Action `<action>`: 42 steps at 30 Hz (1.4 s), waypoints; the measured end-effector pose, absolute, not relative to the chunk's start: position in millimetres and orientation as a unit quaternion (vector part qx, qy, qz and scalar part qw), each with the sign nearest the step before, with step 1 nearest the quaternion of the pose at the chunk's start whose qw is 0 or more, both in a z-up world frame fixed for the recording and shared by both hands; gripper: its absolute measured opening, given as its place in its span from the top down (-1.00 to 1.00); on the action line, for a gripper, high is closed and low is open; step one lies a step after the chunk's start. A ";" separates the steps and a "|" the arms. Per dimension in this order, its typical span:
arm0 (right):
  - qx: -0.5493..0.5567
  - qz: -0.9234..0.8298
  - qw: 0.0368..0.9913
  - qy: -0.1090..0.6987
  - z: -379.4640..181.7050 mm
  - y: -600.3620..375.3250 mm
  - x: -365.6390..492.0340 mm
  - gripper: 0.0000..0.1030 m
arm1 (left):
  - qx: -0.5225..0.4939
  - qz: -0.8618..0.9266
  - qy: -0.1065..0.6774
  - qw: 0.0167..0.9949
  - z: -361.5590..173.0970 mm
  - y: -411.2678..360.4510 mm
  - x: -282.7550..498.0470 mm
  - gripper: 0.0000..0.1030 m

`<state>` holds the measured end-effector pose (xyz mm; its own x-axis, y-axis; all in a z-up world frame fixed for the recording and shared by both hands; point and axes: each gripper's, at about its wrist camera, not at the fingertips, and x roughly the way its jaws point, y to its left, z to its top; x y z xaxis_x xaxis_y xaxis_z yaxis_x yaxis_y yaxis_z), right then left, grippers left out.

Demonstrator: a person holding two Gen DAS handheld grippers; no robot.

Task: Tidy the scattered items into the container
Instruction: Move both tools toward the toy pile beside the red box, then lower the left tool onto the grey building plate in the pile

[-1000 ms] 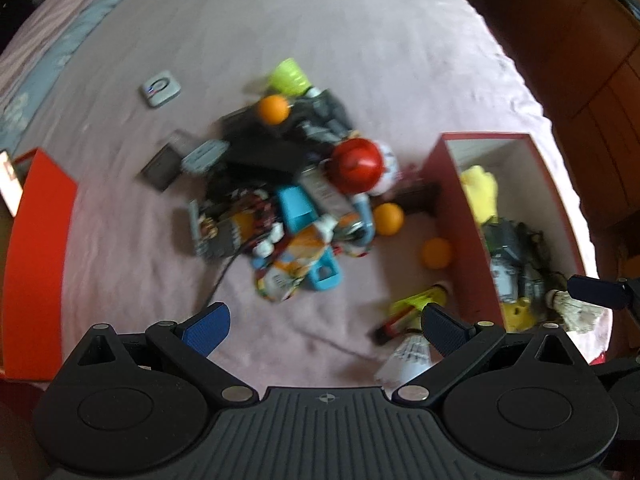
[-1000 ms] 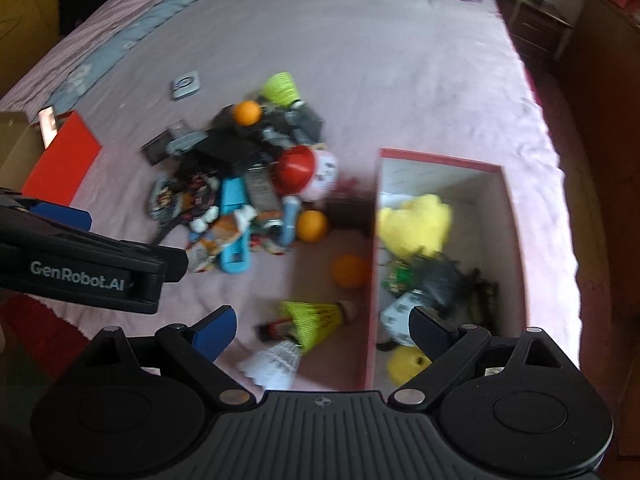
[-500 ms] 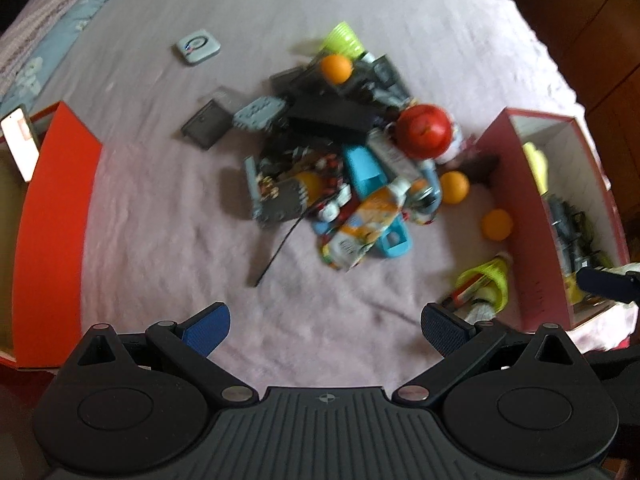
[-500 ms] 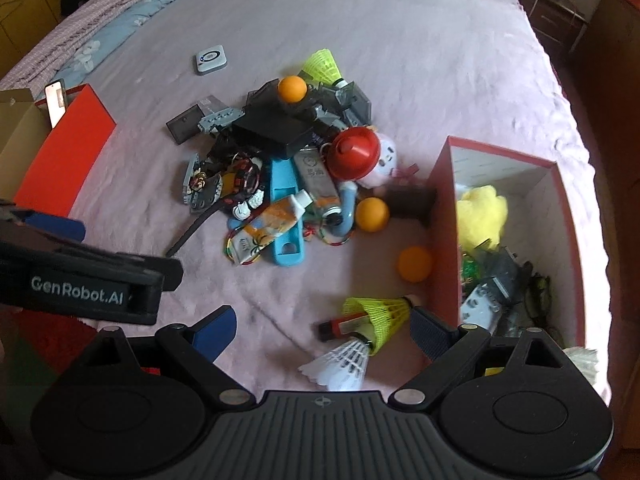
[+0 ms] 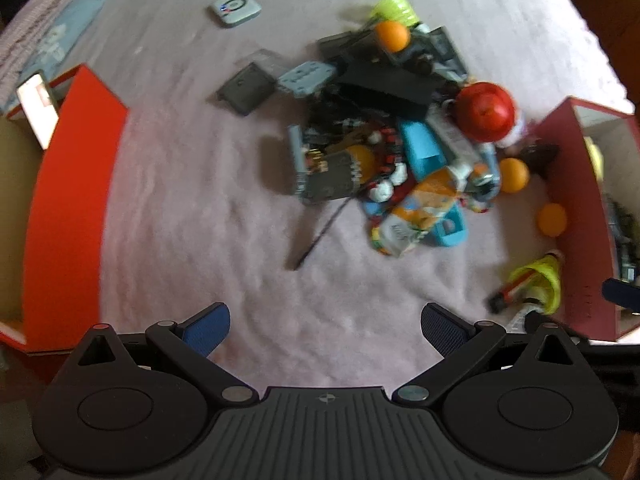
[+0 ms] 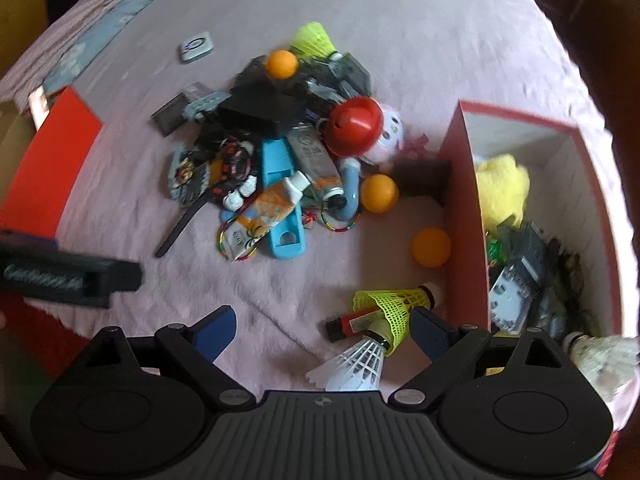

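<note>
Showing blurred white lettering, left claw [image 6: 68, 276] beside toy pile [image 6: 280, 160]

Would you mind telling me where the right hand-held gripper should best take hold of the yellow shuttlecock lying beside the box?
Probably at the narrow neck behind the cork tip of the yellow shuttlecock, coming from above. It lies on its side, cork toward the red box, and its flared skirt looks too wide and soft to pinch.

No legible text anywhere

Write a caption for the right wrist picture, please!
Open right gripper above a pink bedspread, toy pile beside a red cardboard box.
</note>
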<state>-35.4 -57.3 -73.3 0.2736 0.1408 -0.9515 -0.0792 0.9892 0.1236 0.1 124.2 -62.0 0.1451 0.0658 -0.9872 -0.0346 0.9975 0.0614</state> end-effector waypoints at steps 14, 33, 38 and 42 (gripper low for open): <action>0.048 0.048 0.777 0.626 -118.5 -46.9 -12.2 -0.69 | 0.003 0.019 0.676 0.737 -118.8 151.9 20.3 -0.99; 0.071 0.055 0.793 0.602 -132.9 13.7 46.4 -0.32 | -0.026 0.012 0.664 0.747 -159.1 213.6 52.5 -0.99; 0.086 0.054 0.802 0.589 -132.7 26.9 73.6 -0.28 | -0.036 0.017 0.663 0.748 -162.8 223.2 61.5 -0.99; 0.095 0.053 0.801 0.589 -138.5 35.7 94.2 -0.26 | -0.054 0.024 0.659 0.750 -164.8 229.1 68.6 -0.99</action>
<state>94.2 35.7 -138.5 0.3014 0.1979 -0.9327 0.0265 0.9761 0.2157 68.6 229.1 -164.8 0.1316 -0.0362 -0.9906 -0.1073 0.9929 -0.0505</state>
